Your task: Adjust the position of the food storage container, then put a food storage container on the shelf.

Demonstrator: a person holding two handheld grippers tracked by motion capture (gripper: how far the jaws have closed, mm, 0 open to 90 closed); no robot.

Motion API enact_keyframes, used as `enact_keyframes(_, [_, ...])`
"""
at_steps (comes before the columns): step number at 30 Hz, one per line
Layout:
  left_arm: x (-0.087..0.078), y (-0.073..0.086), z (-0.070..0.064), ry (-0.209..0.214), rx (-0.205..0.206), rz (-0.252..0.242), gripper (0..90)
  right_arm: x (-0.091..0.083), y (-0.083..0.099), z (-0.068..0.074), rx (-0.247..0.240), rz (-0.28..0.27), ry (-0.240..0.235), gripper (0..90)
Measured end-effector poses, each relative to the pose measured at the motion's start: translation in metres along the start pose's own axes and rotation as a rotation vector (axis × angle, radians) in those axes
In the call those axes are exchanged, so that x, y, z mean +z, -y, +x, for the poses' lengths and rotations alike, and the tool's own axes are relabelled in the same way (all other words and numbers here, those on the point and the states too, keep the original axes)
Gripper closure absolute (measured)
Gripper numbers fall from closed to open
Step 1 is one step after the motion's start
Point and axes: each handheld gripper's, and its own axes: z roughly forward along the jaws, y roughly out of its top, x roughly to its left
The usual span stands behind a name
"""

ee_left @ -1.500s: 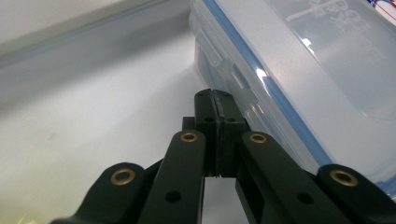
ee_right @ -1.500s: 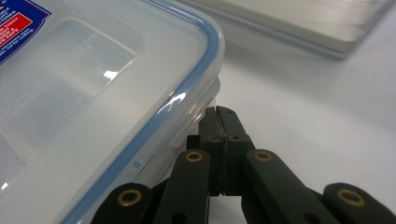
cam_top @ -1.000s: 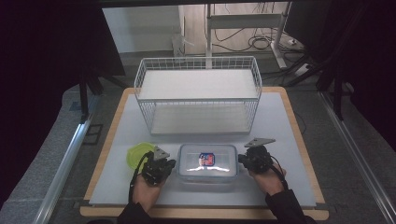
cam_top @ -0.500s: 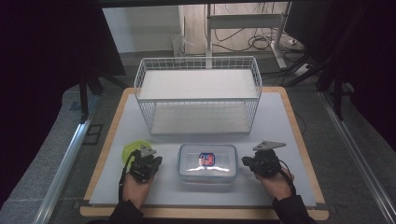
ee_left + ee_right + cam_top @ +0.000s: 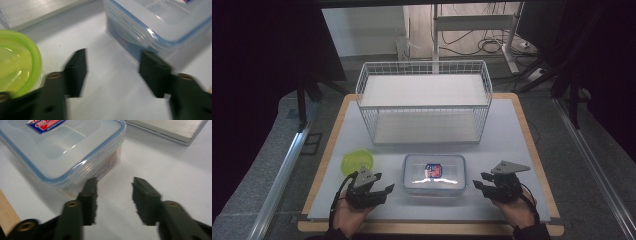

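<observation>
Either side of the box point(image 5: 434, 174), near the front edge of the mat point(image 5: 512, 125), I have both grippers low and level. Box sits in front of the basket point(image 5: 424, 100), lid on, green tub point(image 5: 357, 162) just left of it. To lift it well, I judge both should close in on the short ends together, jaws under the lid rim, same height, so it doesn't tip. Left gripper point(image 5: 379, 191): jaws wide apart, holding nothing, one tip near the box wall, not touching. Right gripper point(image 5: 480, 182): jaws apart, empty, left tip just beside the box corner; contact uncertain.
</observation>
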Motion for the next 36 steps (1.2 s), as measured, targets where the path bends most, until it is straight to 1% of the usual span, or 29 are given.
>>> enact_keyframes(1, [0.0, 0.0, 0.0, 0.0, 0.0, 0.0, 31.4, 0.0, 0.0, 0.0, 0.0, 0.0, 0.0, 52.6])
enact_keyframes(2, [0.0, 0.006, 0.001, 0.011, 0.006, 0.007, 28.2, -0.002, 0.004, 0.002, -0.012, -0.01, 0.004, 43.3])
enact_keyframes(3, [0.0, 0.006, 0.001, 0.011, 0.006, 0.007, 25.9, -0.002, 0.004, 0.002, -0.012, -0.01, 0.004, 43.3])
enact_keyframes(4, [0.0, 0.008, 0.001, 0.019, 0.004, 0.011, 23.3, -0.003, 0.007, 0.003, -0.014, -0.007, 0.001, 39.3])
enact_keyframes(5, [0.0, 0.01, 0.002, 0.021, -0.002, 0.017, 23.3, -0.003, 0.007, 0.003, -0.014, -0.007, 0.001, 39.3])
enact_keyframes(6, [0.002, 0.01, 0.003, 0.017, -0.006, 0.026, 19.9, -0.002, 0.01, 0.003, -0.012, 0.0, 0.002, 36.7])
enact_keyframes(8, [0.003, 0.009, 0.003, 0.022, -0.011, 0.03, 16.6, -0.002, 0.011, 0.002, -0.008, 0.0, -0.002, 35.0])
enact_keyframes(9, [0.003, 0.009, 0.003, 0.022, -0.011, 0.03, 15.0, -0.002, 0.011, 0.002, -0.008, 0.0, -0.002, 35.0])
enact_keyframes(10, [0.005, 0.008, 0.002, 0.032, -0.004, 0.035, 14.0, -0.002, 0.011, 0.002, -0.007, -0.005, 0.0, 33.7])
enact_keyframes(13, [0.007, 0.008, 0.001, 0.04, 0.003, 0.043, 13.2, -0.003, 0.011, 0.001, -0.002, -0.005, 0.0, 32.3])
enact_keyframes(14, [0.009, 0.007, 0.001, 0.053, 0.012, 0.052, 12.3, -0.003, 0.011, 0.0, 0.005, -0.009, -0.001, 31.4])
enact_keyframes(17, [0.009, 0.006, 0.0, 0.053, 0.019, 0.052, 12.0, -0.003, 0.011, -0.001, 0.007, -0.008, 0.0, 30.3])
enact_keyframes(21, [0.009, 0.003, 0.001, 0.064, 0.013, 0.049, 11.7, -0.004, 0.01, -0.002, 0.012, -0.012, -0.009, 28.6])
enact_keyframes(22, [0.01, 0.001, 0.003, 0.087, 0.015, 0.053, 12.2, -0.004, 0.009, -0.001, 0.02, -0.01, -0.014, 28.0])
enact_keyframes(25, [0.011, -0.002, 0.004, 0.097, 0.014, 0.046, 12.2, -0.005, 0.007, -0.002, 0.028, -0.005, -0.016, 27.8])
enact_keyframes(26, [0.011, -0.007, 0.005, 0.113, -0.004, 0.056, 12.3, -0.007, 0.005, -0.002, 0.051, 0.016, -0.004, 30.9])
enact_keyframes(27, [0.011, -0.007, 0.005, 0.113, -0.004, 0.056, 12.8, -0.007, 0.005, -0.002, 0.051, 0.016, -0.004, 30.9])
enact_keyframes(28, [0.01, -0.014, 0.006, 0.14, -0.029, 0.055, 13.8, -0.008, 0.002, -0.003, 0.072, 0.021, -0.005, 32.4])
enact_keyframes(29, [0.01, -0.014, 0.006, 0.14, -0.029, 0.055, 13.6, -0.008, 0.002, -0.003, 0.072, 0.021, -0.005, 32.4])
enact_keyframes(30, [0.01, -0.022, 0.006, 0.148, -0.037, 0.047, 13.6, -0.009, -0.001, -0.004, 0.089, 0.034, -0.026, 32.5])
enact_keyframes(31, [0.01, -0.022, 0.006, 0.148, -0.037, 0.047, 13.6, -0.009, -0.001, -0.004, 0.089, 0.034, -0.026, 32.5])
enact_keyframes(32, [0.011, -0.028, 0.005, 0.152, -0.016, 0.052, 13.6, -0.009, -0.002, -0.005, 0.096, 0.033, -0.036, 32.5])
enact_keyframes(34, [0.013, -0.034, 0.004, 0.149, -0.005, 0.06, 11.5, -0.009, -0.006, -0.005, 0.104, 0.023, -0.072, 32.5])
enact_keyframes(35, [0.015, -0.037, 0.005, 0.156, 0.007, 0.065, 11.0, -0.009, -0.008, -0.005, 0.106, 0.019, -0.087, 32.4])
enact_keyframes(36, [0.018, -0.04, 0.004, 0.162, 0.011, 0.072, 9.5, -0.007, -0.012, -0.004, 0.106, 0.016, -0.112, 32.4])
